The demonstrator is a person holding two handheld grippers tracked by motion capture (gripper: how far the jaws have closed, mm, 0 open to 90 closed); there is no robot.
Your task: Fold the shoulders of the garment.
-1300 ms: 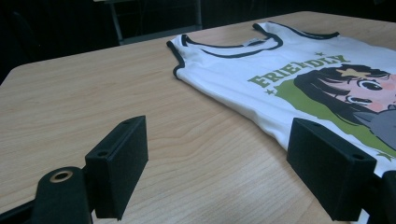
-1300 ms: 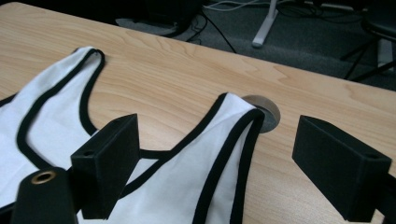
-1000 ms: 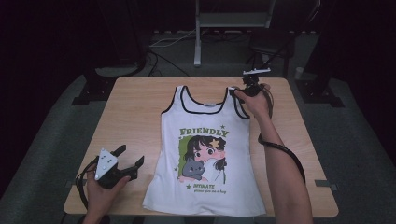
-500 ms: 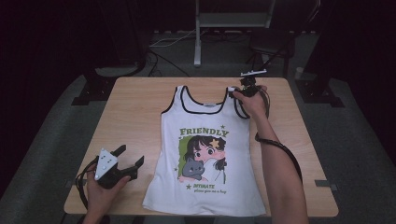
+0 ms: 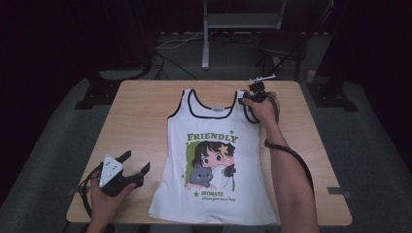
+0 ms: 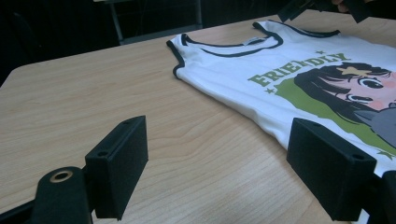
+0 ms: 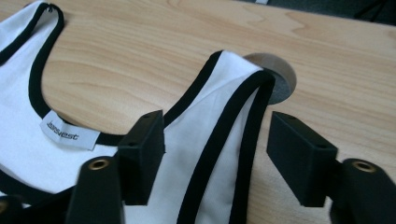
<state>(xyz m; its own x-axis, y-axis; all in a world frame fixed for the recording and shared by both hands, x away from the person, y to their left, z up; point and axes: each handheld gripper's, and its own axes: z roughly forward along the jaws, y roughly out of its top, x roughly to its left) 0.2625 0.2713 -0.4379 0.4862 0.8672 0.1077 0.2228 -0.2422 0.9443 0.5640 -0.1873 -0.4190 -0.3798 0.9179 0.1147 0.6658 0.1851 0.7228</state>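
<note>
The white tank top (image 5: pixel 214 165) lies flat on the wooden surface (image 5: pixel 141 121), long axis running from hem near the person to straps at the far edge. The right tongs (image 7: pixel 215 154) stand wide apart, straddling the black-trimmed right strap (image 7: pixel 233 116) without closing. The left tongs (image 6: pixel 217 172), also wide, rest on bare wood just beside the top's lower left edge.

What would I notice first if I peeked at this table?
A white sleeveless top with black trim lies flat in the middle of the pale wooden table, showing a cartoon girl under green "FRIENDLY" letters. The right gripper has its open jaws either side of one shoulder strap; the left gripper rests open beside the hem.
</note>
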